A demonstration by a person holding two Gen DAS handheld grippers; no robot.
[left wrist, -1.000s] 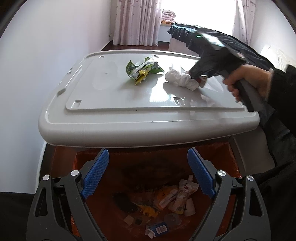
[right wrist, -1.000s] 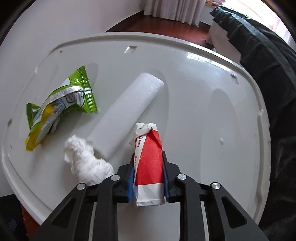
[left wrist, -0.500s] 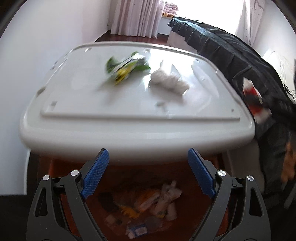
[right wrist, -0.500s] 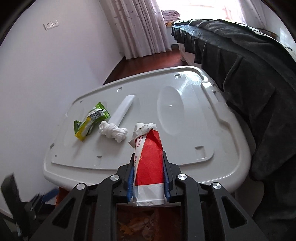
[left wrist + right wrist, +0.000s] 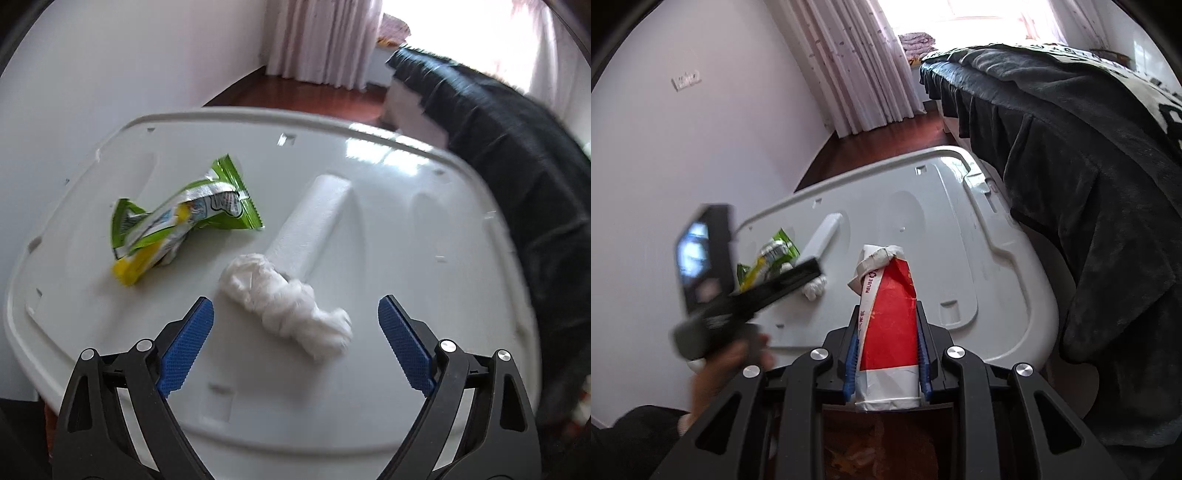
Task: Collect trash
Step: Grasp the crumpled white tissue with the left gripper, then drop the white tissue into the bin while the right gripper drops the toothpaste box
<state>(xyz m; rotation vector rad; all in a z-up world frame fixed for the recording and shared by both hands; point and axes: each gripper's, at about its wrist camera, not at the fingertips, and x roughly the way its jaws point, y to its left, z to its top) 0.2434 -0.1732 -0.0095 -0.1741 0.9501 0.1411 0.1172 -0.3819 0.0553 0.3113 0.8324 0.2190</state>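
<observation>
Two grippers worked: right gripper (image 5: 888,354) pinched the red carton (image 5: 888,314); left gripper (image 5: 295,332), fingers (image 5: 188,343) spreading, should straddle the crumpled tissue (image 5: 288,306) squarely.

Crumpled tissue (image 5: 286,308), green wrapper (image 5: 181,225), clamped red-white tube (image 5: 888,328)

In the right wrist view, the left hand-held gripper (image 5: 809,271) is smearing with motion blur, and its dark body is covering most of the white tissue wad (image 5: 814,290) and part of the green wrapper (image 5: 772,254). The hand (image 5: 731,363) gripping it is blurring too. Below the red-and-white carton (image 5: 888,325), the orange bin's (image 5: 871,443) contents are staying too dim to identify. In the left wrist view, the dark bed cover (image 5: 517,155) is streaking at the right edge.
</observation>
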